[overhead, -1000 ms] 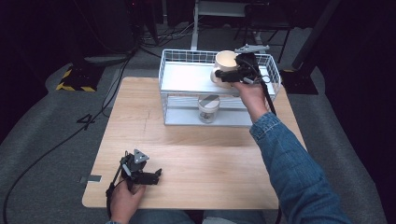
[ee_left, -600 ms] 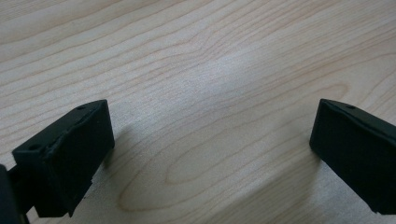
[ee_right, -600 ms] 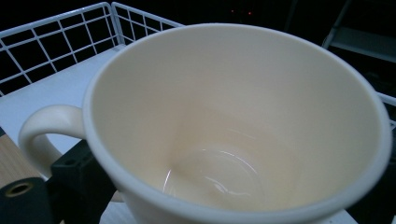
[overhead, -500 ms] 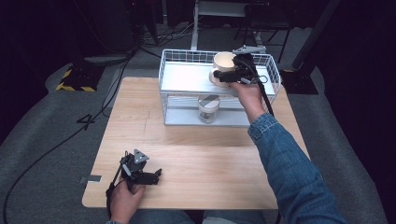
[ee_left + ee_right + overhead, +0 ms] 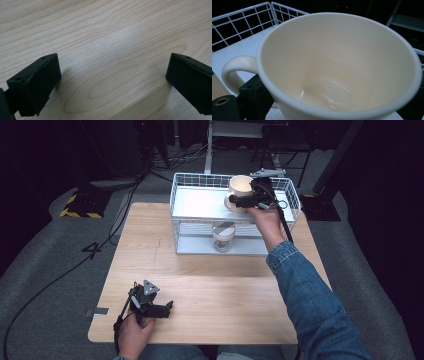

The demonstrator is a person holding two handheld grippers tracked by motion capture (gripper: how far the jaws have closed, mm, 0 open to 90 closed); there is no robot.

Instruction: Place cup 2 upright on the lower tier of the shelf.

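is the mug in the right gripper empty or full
Empty: the right gripper view looks into the mug, showing its bare, glossy cream bottom.

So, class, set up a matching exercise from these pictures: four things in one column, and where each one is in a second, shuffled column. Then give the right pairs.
Things
1. cream mug
2. jar
3. left tongs
4. white wire rack

Places
A. low over the bare wood at the table's near left
B. held in the right tongs above the rack's top shelf
C. on the rack's lower level
D. at the far edge of the wooden table

Pairs: 1-B, 2-C, 3-A, 4-D
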